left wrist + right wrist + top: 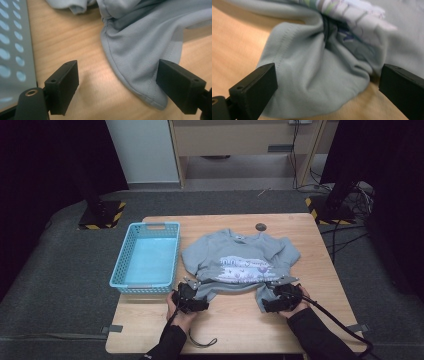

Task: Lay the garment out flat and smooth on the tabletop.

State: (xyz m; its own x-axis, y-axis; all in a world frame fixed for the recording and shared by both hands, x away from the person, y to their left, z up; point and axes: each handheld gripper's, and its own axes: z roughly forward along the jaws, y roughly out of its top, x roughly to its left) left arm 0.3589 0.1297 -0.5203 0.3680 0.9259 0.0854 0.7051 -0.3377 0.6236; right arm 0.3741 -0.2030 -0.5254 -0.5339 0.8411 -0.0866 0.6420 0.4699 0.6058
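On table: grey shirt point(240, 262), printed front up, collar far, bottom hem bunched at near side
Left of shirt: blue basket point(146, 257), touching table's left part
Left tool point(190, 295): jaws wide, at shirt's near-left hem corner, cloth between them, not clamped
Right tool point(280, 296): jaws wide, straddling near-right hem bunch
Table point(240, 330): light wood

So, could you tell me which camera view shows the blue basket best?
The high view: the whole blue basket sits left of the shirt. The left gripper view catches just its perforated wall.
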